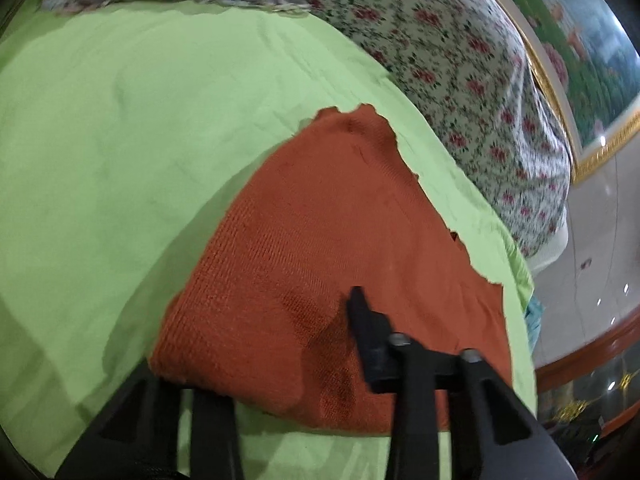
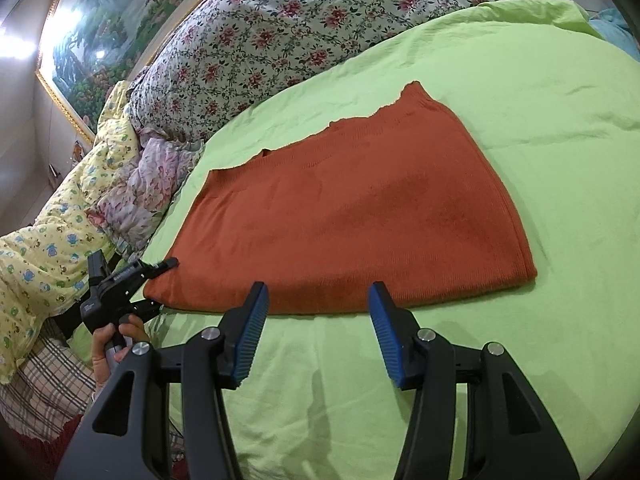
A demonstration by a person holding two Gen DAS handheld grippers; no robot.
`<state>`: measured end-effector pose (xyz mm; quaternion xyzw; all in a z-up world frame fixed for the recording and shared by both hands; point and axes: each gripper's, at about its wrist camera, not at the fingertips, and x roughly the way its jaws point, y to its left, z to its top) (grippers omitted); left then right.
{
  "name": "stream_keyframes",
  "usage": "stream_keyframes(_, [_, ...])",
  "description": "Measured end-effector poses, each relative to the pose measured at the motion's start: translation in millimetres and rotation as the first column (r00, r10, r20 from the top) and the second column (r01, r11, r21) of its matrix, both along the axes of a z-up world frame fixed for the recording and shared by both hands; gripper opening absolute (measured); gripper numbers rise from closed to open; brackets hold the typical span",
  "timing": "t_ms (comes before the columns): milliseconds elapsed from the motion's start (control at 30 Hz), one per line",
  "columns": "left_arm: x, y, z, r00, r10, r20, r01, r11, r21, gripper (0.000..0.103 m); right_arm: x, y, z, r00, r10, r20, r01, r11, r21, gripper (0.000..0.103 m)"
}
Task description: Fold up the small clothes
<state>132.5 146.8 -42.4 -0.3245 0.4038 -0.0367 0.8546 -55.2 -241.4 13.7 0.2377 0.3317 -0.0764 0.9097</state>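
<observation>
Rust knit (image 2: pixel 352 216) lies half-folded; my left gripper (image 2: pixel 156 284) straddles its corner, jaws apart, right gripper (image 2: pixel 318 312) gaping beside its near edge, ready to pinch.

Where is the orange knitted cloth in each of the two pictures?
Left wrist view: the orange knitted cloth fills the lower middle, with the left gripper at its near edge.
Right wrist view: it lies flat across the middle, beyond the open right gripper; the left gripper sits at its left corner.
Shared landmark: the green sheet under the cloth, with the flowered bedding behind.
</observation>
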Motion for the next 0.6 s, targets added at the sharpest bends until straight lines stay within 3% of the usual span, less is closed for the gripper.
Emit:
stream_keyframes(100, [0.9, -13.5, 14.4, 0.999, -0.037, 0.034, 0.034, 0.996, 0.079, 0.013, 6.3, -9.0, -2.6, 1.0, -0.01, -0.008, 0.01, 1.0, 0.007, 0.053])
stream_keyframes(267, [0.3, -55.4, 56.3, 0.981, -0.139, 0.139, 0.105, 0.969, 0.225, 0.011, 21.3, -30.1, 4.2, 1.0, -0.013, 0.001, 0.013, 1.0, 0.019, 0.053])
stream_keyframes(433, [4.3, -127.7, 85.1, 0.931, -0.313, 0.191, 0.239, 0.913, 0.332, 0.01, 42.5, -55.4, 16.2, 1.0, 0.001, 0.021, -0.002, 0.999, 0.053, 0.053])
stream_keyframes(600, [1.5, -201.4, 75.6, 0.866, -0.467, 0.18, 0.371, 0.839, 0.398, 0.01, 63.3, -75.8, 23.8, 1.0, 0.015, 0.015, -0.017, 0.995, 0.099, 0.053])
